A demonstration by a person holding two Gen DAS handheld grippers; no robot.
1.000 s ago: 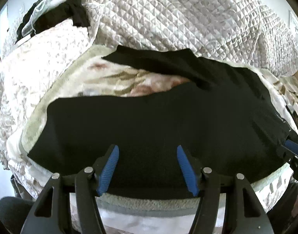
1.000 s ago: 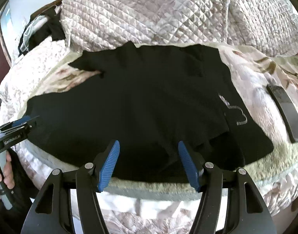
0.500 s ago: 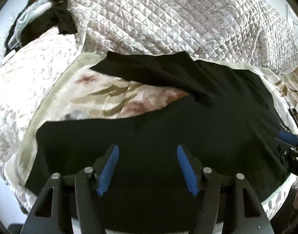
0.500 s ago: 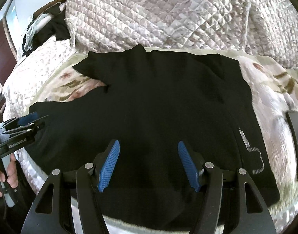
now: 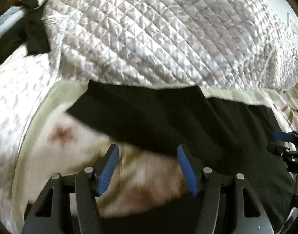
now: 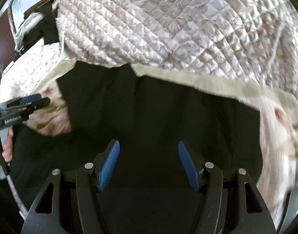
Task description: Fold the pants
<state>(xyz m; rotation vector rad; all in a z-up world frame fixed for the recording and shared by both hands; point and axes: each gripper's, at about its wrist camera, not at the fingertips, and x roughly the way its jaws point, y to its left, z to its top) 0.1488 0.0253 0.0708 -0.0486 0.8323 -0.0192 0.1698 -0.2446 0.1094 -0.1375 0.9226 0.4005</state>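
Black pants (image 5: 168,117) lie spread flat on a floral blanket (image 5: 57,136) on the bed; in the right wrist view the pants (image 6: 158,113) fill the middle. My left gripper (image 5: 148,165) hovers open over the bare blanket between the two legs, with nothing between its blue pads. My right gripper (image 6: 149,164) stands open above the wide upper part of the pants, holding nothing. The left gripper (image 6: 32,102) also shows at the left edge of the right wrist view, a hand (image 6: 4,148) on its handle. The right gripper (image 5: 285,142) shows at the right edge of the left wrist view.
A bunched quilted cover (image 5: 158,33) lies just behind the pants, its edge (image 6: 168,29) touching their far side. Dark and light clothes (image 5: 26,31) are heaped at the back left. The blanket's pale green border (image 6: 217,82) runs along the far side.
Both grippers have moved forward across the pants toward the quilt, which now looms larger. The left one has gone from over the near leg to over the gap between the legs. The jaws kept their width.
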